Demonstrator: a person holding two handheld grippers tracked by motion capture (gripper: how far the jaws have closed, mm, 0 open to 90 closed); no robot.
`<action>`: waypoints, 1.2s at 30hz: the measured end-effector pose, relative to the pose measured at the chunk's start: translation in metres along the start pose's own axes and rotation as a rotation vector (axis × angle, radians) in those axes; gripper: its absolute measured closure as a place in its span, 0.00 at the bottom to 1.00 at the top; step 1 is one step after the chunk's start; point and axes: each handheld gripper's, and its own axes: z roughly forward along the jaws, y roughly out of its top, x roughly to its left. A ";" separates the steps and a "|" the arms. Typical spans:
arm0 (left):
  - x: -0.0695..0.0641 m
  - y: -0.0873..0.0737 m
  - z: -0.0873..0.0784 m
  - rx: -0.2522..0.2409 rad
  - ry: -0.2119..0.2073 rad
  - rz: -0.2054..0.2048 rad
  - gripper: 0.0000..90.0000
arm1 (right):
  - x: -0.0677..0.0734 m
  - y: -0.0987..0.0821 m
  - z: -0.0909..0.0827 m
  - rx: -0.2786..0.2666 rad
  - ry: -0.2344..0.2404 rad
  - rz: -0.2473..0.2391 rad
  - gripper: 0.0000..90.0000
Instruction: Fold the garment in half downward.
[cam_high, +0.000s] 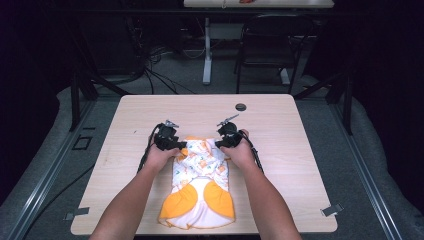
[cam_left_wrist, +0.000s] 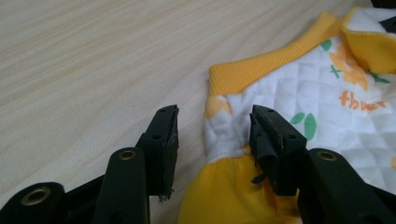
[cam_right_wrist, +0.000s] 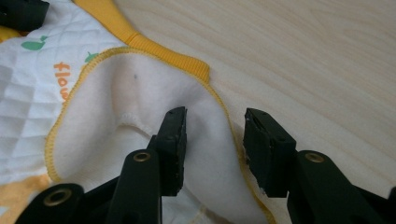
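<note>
Quilted white-and-orange baby garment (cam_high: 200, 185) lies on the wooden table (cam_high: 280, 150), near its 6 o'clock edge. Left gripper (cam_high: 181, 146) at the garment's 11 o'clock corner, right gripper (cam_high: 220, 144) at 1 o'clock — both jaws spread, straddling the fabric edge, not pinching it.

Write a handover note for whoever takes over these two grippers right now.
Left gripper: jaws open, straddling the garment's edge, nothing gripped.
Right gripper: jaws open over the white inner fabric by the yellow hem, nothing gripped.
Garment: small quilted white and orange piece, on the table near the front edge, its far end bunched between the two grippers.
Done: far end looks folded inward and let go.
Left: probably smoothing or further folds; check the bunched far end first.
</note>
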 end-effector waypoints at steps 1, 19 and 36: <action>0.001 -0.001 0.001 0.002 -0.007 -0.006 0.58 | -0.001 0.000 0.001 0.004 0.003 -0.004 0.65; -0.004 -0.002 -0.002 0.017 -0.074 0.000 0.91 | 0.005 0.000 0.000 0.029 0.079 -0.012 0.95; -0.006 0.009 -0.022 -0.006 -0.092 -0.006 0.94 | 0.005 0.005 -0.021 -0.011 0.087 -0.028 0.97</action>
